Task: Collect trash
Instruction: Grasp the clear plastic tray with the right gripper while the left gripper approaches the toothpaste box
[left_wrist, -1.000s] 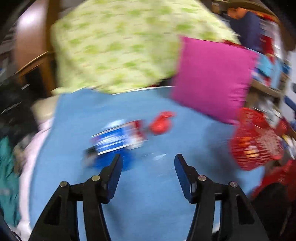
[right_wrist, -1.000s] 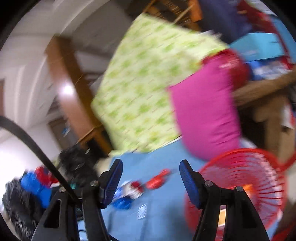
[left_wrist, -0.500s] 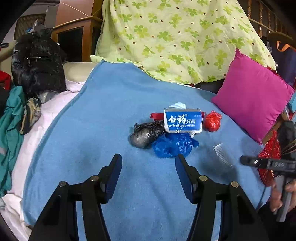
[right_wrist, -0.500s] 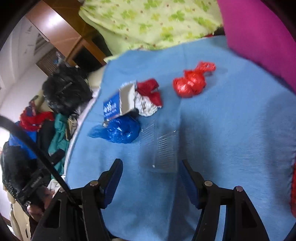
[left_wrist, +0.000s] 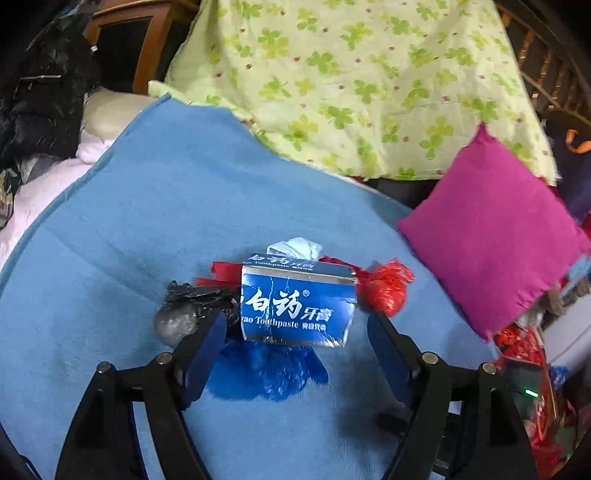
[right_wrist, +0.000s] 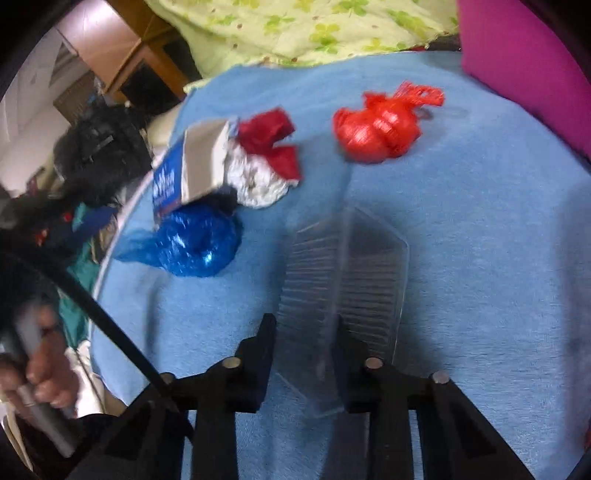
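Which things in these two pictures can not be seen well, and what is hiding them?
- Blue plastic bag, left wrist view: the toothpaste box covers its far part.
- White crumpled wad, left wrist view: mostly behind that box.
- Black bag, left wrist view: the left tool finger overlaps it.
- Clear plastic tray, right wrist view: near end hidden between the right tool fingers; grip unclear.
- Box print, right wrist view: blurred.

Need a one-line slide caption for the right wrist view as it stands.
Right gripper shut on clear plastic tray on blue blanket, red bag beyond.
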